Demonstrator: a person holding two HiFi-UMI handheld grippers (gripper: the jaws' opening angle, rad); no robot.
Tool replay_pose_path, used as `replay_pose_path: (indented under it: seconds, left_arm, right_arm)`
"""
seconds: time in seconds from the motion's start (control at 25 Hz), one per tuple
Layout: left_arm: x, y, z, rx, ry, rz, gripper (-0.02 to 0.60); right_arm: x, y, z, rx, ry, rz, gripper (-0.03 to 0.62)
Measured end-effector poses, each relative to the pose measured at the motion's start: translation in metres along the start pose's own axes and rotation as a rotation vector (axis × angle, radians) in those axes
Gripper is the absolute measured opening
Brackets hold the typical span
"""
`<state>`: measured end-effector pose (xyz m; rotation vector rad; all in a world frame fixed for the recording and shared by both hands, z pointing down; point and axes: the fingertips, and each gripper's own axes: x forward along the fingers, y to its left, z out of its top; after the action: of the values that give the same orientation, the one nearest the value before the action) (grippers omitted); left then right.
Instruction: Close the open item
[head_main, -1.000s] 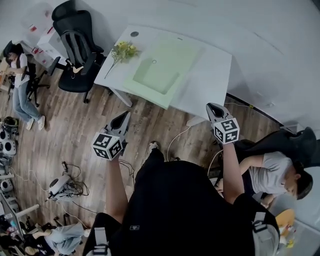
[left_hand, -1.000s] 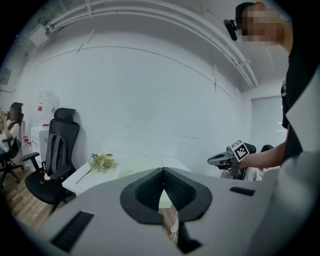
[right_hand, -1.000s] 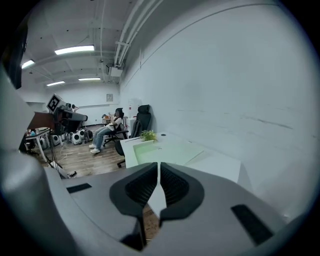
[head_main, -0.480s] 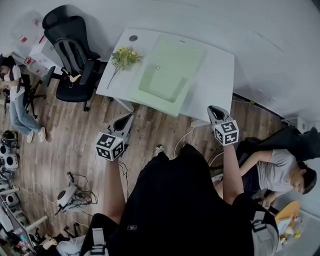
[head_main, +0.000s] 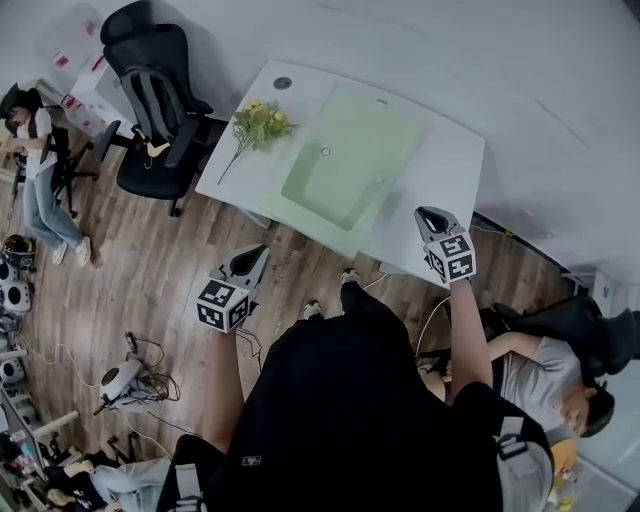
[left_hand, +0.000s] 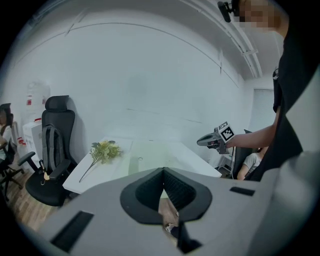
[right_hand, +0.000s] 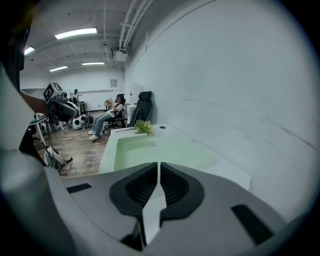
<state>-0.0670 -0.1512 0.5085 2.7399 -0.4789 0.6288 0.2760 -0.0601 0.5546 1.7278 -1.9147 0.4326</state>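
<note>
A white table (head_main: 247, 172) stands against the wall ahead. On it lies a large pale green flat item (head_main: 352, 157) with a deeper green rectangle (head_main: 325, 188) near the front edge; it also shows as the green item (right_hand: 150, 150) in the right gripper view. A yellow flower bunch (head_main: 258, 122) lies at the table's left. My left gripper (head_main: 251, 259) hovers over the floor short of the table, jaws shut and empty. My right gripper (head_main: 431, 216) hangs above the table's front right corner, also shut on nothing. Neither touches the green item.
A black office chair (head_main: 158, 88) stands left of the table. One person (head_main: 38, 170) sits at far left, another (head_main: 545, 372) low at the right beside a dark chair (head_main: 590, 330). Cables and a small device (head_main: 122, 377) lie on the wood floor. A small dark disc (head_main: 283, 83) sits on the table's far corner.
The person has stepped toward the table, so it sits nearer and the right gripper now reaches over its front corner. Both grippers stay shut and empty.
</note>
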Motion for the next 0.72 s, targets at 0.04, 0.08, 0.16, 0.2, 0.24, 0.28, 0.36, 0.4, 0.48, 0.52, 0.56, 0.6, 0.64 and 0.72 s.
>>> replay_pose_path:
  seconds: [0.04,0.08,0.16,0.2,0.24,0.28,0.36,0.4,0.48,0.52,0.56,0.6,0.64,0.72]
  left_arm:
    - [0.006,0.0,0.0,-0.007,0.003,0.011,0.005]
    - [0.012,0.0,0.0,-0.015,0.005,0.021,0.005]
    - [0.026,0.004,-0.001,-0.031,0.015,0.046,0.005]
    - [0.033,0.005,-0.004,-0.041,0.026,0.062,0.005]
    - [0.04,0.005,-0.007,-0.054,0.037,0.078,0.006]
    - [0.047,0.005,-0.01,-0.069,0.047,0.094,0.005]
    - [0.059,0.004,-0.013,-0.094,0.063,0.124,0.005]
    - [0.065,0.004,-0.013,-0.102,0.072,0.137,0.005]
    - [0.075,0.003,-0.014,-0.113,0.092,0.16,0.006]
    - [0.078,0.002,-0.015,-0.119,0.104,0.173,0.006]
    - [0.082,0.001,-0.017,-0.127,0.115,0.186,0.005]
    - [0.085,0.001,-0.02,-0.135,0.126,0.198,0.006]
    - [0.089,0.001,-0.023,-0.142,0.134,0.21,0.005]
    - [0.097,0.001,-0.029,-0.15,0.149,0.23,0.005]
  right_arm:
    - [0.007,-0.01,0.002,-0.001,-0.002,0.006,0.015]
    - [0.014,-0.02,0.004,0.001,-0.003,0.011,0.015]
    - [0.029,-0.042,0.007,0.01,-0.002,0.021,0.015]
    - [0.035,-0.053,0.007,0.012,0.0,0.029,0.015]
    - [0.042,-0.064,0.007,0.011,0.003,0.038,0.015]
    - [0.049,-0.075,0.007,0.009,0.006,0.048,0.015]
    - [0.066,-0.098,0.005,0.01,0.01,0.066,0.015]
    - [0.075,-0.11,0.004,0.016,0.013,0.073,0.014]
    - [0.093,-0.132,-0.001,0.042,0.019,0.083,0.015]
    - [0.102,-0.142,-0.004,0.059,0.025,0.088,0.014]
    - [0.111,-0.151,-0.009,0.071,0.032,0.092,0.015]
    - [0.12,-0.159,-0.013,0.071,0.041,0.094,0.015]
    - [0.127,-0.165,-0.016,0.054,0.049,0.094,0.015]
    - [0.141,-0.174,-0.017,-0.026,0.061,0.097,0.014]
